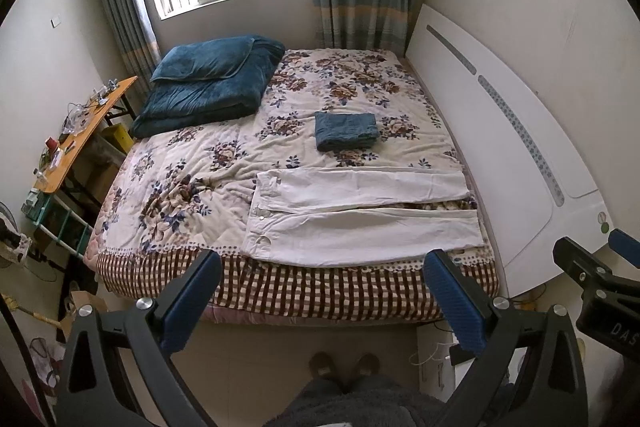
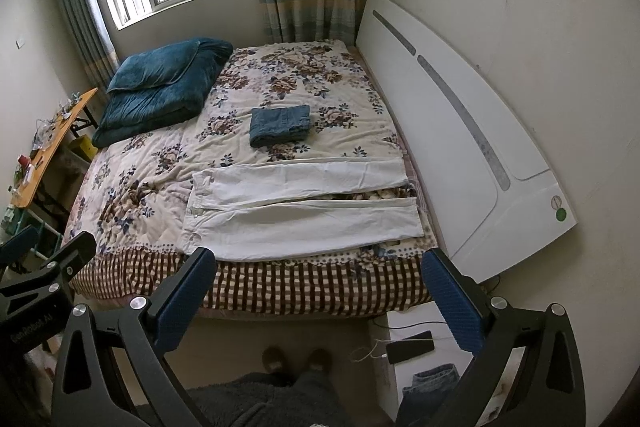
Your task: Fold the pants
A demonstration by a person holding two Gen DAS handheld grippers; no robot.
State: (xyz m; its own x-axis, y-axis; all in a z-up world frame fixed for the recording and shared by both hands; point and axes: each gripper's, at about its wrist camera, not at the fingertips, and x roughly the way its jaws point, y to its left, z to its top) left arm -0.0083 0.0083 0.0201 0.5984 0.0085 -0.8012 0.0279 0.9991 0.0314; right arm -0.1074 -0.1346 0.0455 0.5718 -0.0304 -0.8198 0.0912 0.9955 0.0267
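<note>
A small bedroom, floral-quilted bed (image 1: 224, 163) filling it. The white pants (image 1: 360, 215) lie flat near the bed's front edge — legs spread toward the headboard, ready to fold. Left gripper (image 1: 320, 291) and right gripper (image 2: 320, 287) hover spread wide, empty — clear of the cloth.

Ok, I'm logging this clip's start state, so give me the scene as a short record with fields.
surface: bed with floral quilt
pants: white pants spread flat near the front edge, legs toward the headboard, unfolded
other clothing: folded blue garment behind the pants
bedding: blue blanket stacked at the far left corner
left claw: open, empty, above the floor
right claw: open, empty
</note>
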